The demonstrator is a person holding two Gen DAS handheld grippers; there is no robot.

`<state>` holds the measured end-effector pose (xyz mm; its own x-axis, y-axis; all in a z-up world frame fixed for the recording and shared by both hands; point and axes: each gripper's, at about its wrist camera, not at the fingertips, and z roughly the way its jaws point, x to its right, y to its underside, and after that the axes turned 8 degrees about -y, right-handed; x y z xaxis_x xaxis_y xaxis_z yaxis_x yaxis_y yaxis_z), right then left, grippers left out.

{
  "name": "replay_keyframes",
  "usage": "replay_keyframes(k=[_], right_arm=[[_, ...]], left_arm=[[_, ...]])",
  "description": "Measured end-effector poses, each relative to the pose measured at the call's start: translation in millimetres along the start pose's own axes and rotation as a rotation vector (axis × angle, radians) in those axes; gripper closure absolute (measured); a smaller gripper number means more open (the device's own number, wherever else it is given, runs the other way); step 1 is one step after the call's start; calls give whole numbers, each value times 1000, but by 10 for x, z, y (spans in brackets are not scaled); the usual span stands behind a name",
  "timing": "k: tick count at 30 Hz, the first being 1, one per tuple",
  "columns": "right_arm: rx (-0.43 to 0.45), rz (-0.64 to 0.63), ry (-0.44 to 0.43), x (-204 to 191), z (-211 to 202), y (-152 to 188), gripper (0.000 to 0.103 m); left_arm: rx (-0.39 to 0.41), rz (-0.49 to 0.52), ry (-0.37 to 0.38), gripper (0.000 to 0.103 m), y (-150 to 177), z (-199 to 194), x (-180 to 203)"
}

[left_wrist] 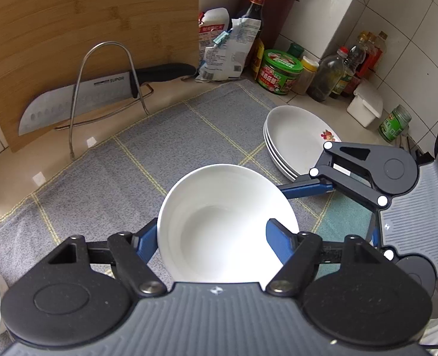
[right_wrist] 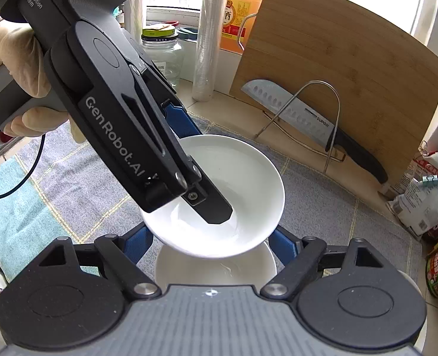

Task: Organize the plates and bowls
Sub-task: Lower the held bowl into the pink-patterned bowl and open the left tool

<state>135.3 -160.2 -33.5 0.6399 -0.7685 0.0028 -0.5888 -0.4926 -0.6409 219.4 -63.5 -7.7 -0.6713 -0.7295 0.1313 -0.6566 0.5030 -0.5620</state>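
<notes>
Grey checked mat (left_wrist: 106, 160); SUPOR knife (left_wrist: 79, 95); GenRobot.AI left gripper (right_wrist: 207, 178) fingers clamp bowl (left_wrist: 224, 222); right gripper (right_wrist: 210, 246) fingers apart.

"SUPOR" on knife blade (left_wrist: 70, 101), "GenRobot.AI" and "DAS" on left tool (right_wrist: 189, 160)

Left wrist view: close above white bowl (left_wrist: 224, 222), angled down toward cutting board (left_wrist: 85, 29) and condiment corner. Right wrist view: close, angled down, facing the same board from the opposite side toward the window. Shared: bowl, board, knife (right_wrist: 307, 121), grey mat (left_wrist: 130, 160).
</notes>
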Motion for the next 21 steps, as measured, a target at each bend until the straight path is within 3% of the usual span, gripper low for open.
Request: replay_keyframes(k=[21], right_arm=[[-61,122,-12,114,60,324,15]], left_arm=[[-88,66,33,28,9,312,259]])
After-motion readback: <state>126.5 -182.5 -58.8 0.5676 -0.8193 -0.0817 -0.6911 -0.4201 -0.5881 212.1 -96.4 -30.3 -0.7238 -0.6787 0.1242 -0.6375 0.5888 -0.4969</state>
